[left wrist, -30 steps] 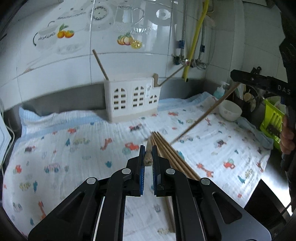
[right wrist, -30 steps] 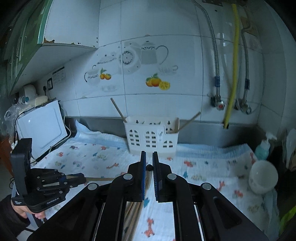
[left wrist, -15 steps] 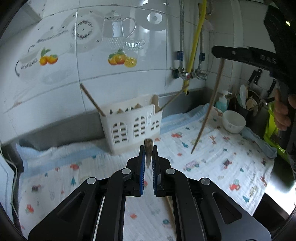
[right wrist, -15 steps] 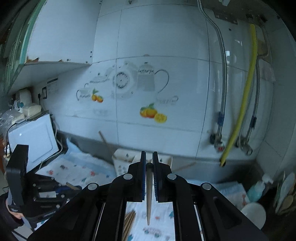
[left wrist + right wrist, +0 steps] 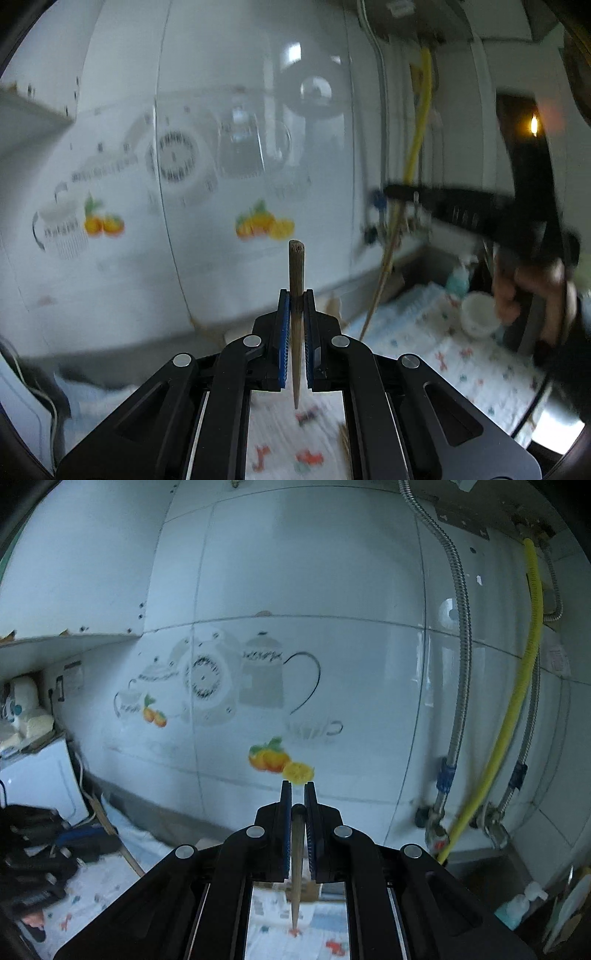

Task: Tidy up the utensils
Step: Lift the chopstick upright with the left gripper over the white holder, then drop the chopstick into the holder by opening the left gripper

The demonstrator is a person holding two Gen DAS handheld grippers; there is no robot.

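A wooden chopstick [image 5: 296,295] stands upright between the left gripper's [image 5: 296,295] jaws, the tiled wall [image 5: 221,258] behind it. To its right a small white bowl [image 5: 476,314] sits on the patterned cloth-covered counter [image 5: 461,365], a plastic soap bottle [image 5: 457,277] behind the bowl.

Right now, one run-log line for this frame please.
left gripper: jaws shut on brown wooden chopstick, blunt end up | right gripper: jaws shut on second wooden chopstick, tip down | both above patterned cloth

Two upright wooden chopsticks [image 5: 296,295] [image 5: 297,856], held aloft
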